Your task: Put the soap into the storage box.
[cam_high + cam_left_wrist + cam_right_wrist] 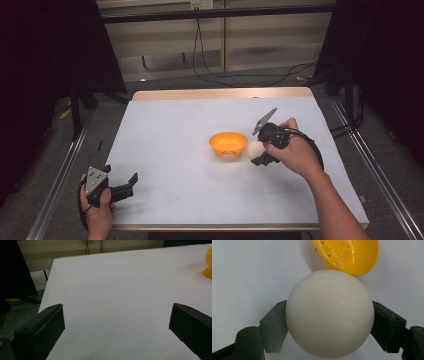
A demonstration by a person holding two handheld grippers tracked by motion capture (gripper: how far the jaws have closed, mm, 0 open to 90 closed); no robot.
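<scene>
A white ball (254, 149) is clamped between the jaws of my right gripper (257, 152), which hovers just right of a small orange bowl (228, 144) near the middle of the white table. In the right gripper view the ball (329, 313) sits squarely between both black pads (274, 322), with the bowl (348, 253) just beyond it. My left gripper (131, 182) rests at the table's front left corner, its jaws spread wide with nothing between them. The left gripper view has bare table between the jaws and the bowl's edge (208, 265) at far right.
The white table top (175, 130) has a wooden rim at the back and front. Dark stands and black curtains flank both sides, and cables run across the floor behind the table. Metal rails run along the table's left and right.
</scene>
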